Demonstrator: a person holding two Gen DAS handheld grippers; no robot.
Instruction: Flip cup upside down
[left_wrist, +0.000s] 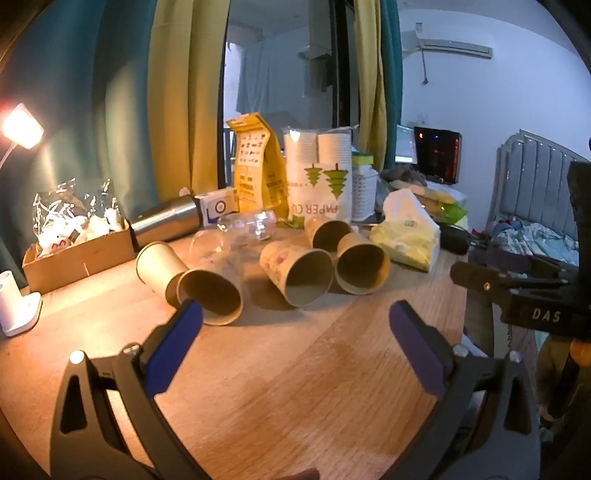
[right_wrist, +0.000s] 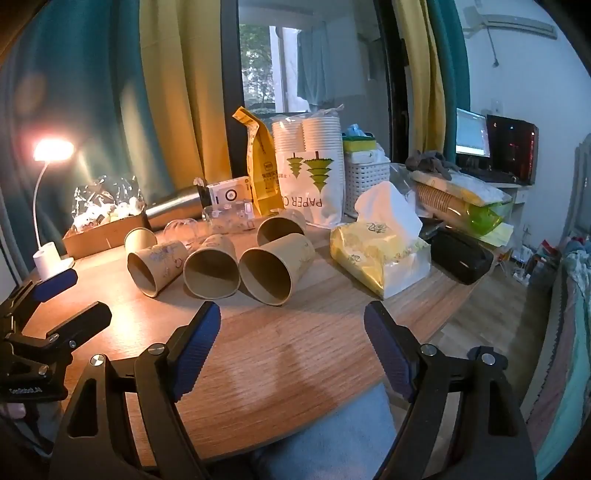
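Several brown paper cups lie on their sides on the wooden table (left_wrist: 295, 369), mouths toward me. In the left wrist view the nearest cup (left_wrist: 210, 295) lies just past my left gripper's left fingertip; others lie at centre (left_wrist: 299, 273) and right (left_wrist: 362, 264). My left gripper (left_wrist: 295, 314) is open and empty above the table. In the right wrist view three cups lie in a row (right_wrist: 155, 267), (right_wrist: 212, 269), (right_wrist: 275, 267), with one more behind (right_wrist: 280, 227). My right gripper (right_wrist: 291, 317) is open and empty, short of the cups.
A yellow tissue pack (right_wrist: 380, 247), a bag of white paper cups (right_wrist: 314, 173), a yellow pouch (right_wrist: 260, 170), a steel flask (right_wrist: 177, 206), clear plastic cups (left_wrist: 236, 236), a cardboard box (left_wrist: 77, 254) and a lit lamp (right_wrist: 51, 151) crowd the table's back. A black case (right_wrist: 461, 256) lies right.
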